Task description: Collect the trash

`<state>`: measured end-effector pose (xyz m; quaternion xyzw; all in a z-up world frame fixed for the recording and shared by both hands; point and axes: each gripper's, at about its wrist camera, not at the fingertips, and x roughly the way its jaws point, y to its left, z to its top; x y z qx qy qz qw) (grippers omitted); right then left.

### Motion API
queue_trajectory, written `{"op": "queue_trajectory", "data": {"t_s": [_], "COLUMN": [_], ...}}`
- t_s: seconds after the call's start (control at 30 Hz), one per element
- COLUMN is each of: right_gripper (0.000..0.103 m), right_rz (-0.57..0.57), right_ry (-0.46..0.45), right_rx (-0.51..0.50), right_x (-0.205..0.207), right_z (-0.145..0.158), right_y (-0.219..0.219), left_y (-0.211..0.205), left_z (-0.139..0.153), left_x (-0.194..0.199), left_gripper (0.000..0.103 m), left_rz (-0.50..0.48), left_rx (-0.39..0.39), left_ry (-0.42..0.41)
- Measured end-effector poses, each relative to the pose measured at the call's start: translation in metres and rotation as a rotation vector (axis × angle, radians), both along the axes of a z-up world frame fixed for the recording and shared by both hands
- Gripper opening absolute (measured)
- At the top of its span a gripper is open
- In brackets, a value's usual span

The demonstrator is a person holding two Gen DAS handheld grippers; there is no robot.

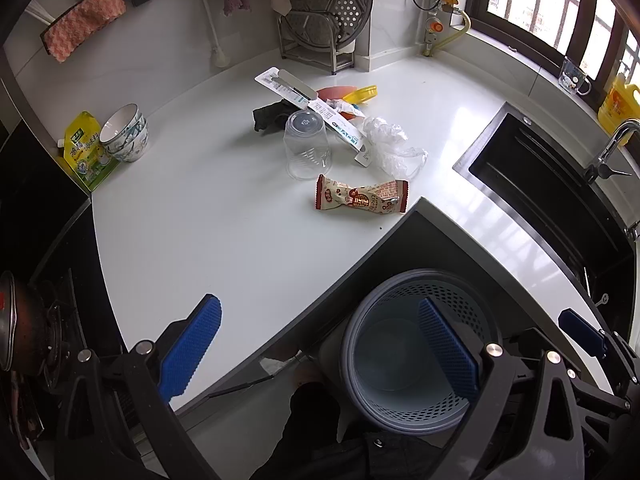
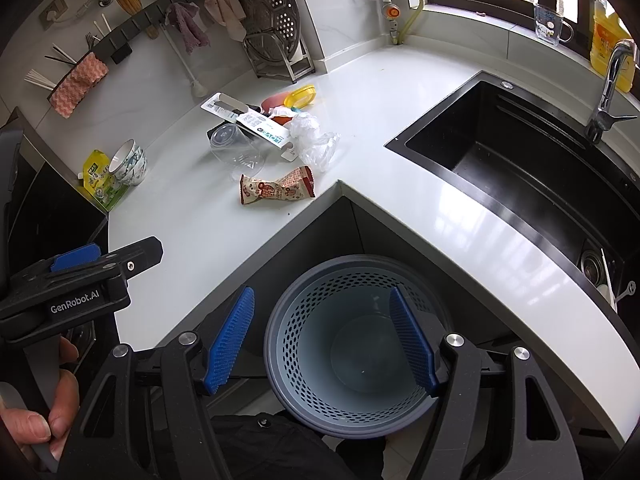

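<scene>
Trash lies in a heap on the white counter [image 1: 208, 220]: a red and beige snack wrapper [image 1: 362, 195] [image 2: 277, 189], an upturned clear plastic cup [image 1: 307, 145] [image 2: 237, 149], crumpled clear plastic film [image 1: 390, 144] [image 2: 314, 140], a long white card package [image 1: 316, 114] [image 2: 252, 119], a black scrap [image 1: 269, 118] and a yellow lid [image 1: 362, 94] [image 2: 299, 95]. A blue-grey perforated bin [image 1: 416, 352] [image 2: 356, 344] stands on the floor in the counter's corner. My left gripper [image 1: 320, 344] is open over the counter edge. My right gripper [image 2: 320, 340] is open above the bin, holding nothing.
A black sink [image 2: 532, 168] with a tap [image 2: 608, 88] is set in the counter on the right. Stacked bowls [image 1: 126, 134] and a yellow pouch [image 1: 86, 150] stand at the left. A metal rack [image 1: 324, 20] stands at the back wall. A stove [image 1: 36, 332] lies left.
</scene>
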<state>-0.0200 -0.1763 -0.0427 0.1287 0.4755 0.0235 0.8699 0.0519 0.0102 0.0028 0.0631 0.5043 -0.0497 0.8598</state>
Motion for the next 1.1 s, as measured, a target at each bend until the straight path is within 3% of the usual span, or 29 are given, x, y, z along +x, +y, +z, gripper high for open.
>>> {"op": "queue_trajectory", "data": {"t_s": [1.1], "right_gripper": [0.067], "right_rz": [-0.006], "right_ry": [-0.021], "right_rx": [0.001], "right_x": [-0.0028], "right_z": [0.0009], "right_y": [0.0009], "left_y": [0.0058], "left_z": [0.0016], "left_x": [-0.0007], "left_gripper": [0.097], "left_rz": [0.007], "left_rx": [0.0], "left_ry": [-0.01]}}
